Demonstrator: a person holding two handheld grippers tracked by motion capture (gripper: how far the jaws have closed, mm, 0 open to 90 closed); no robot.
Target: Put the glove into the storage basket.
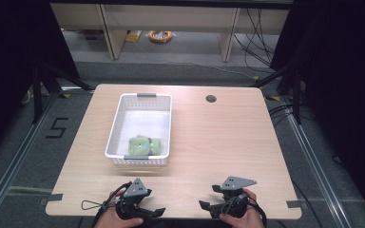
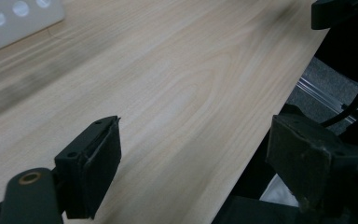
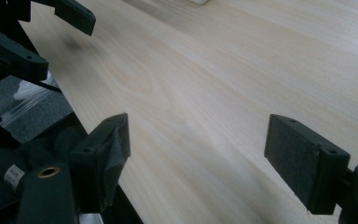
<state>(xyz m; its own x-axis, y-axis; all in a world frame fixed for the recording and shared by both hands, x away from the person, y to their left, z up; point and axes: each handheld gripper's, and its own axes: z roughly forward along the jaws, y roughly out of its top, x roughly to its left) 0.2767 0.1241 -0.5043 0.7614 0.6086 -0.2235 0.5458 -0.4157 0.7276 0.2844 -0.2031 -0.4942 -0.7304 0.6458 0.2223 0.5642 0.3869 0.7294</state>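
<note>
The green cloth (image 1: 143,146) lies bunched in the near end of the white basket (image 1: 117,124), left of the picture's middle in the high view, with the rest of the basket bare behind it. A corner of that basket shows at the upper left of the left gripper view, its wall pierced with round holes.

Both grippers sit at the bottom edge of the high view, well apart from the basket and from each other. The left gripper (image 1: 148,212) is at lower left, the right gripper (image 1: 210,198) at lower right, each held low over the near rim of the wooden table (image 1: 228,137). Each one's own camera shows two black jaws spread wide with nothing but bare wood between them — neither has hold of anything.

Judging from this, the cloth looks settled in the basket and the hands are parked at the table's edge; it reads as either a finished placing or the pause ahead of a pick. If the cloth is to come out, the next move calls for a long reach forward and to the left, down over the basket's near wall, with the jaws kept wide until they straddle a fold.

The person's hands grip the tools from below, forearms barely entering the frame, and the jaws point roughly toward each other across the table edge.
</note>
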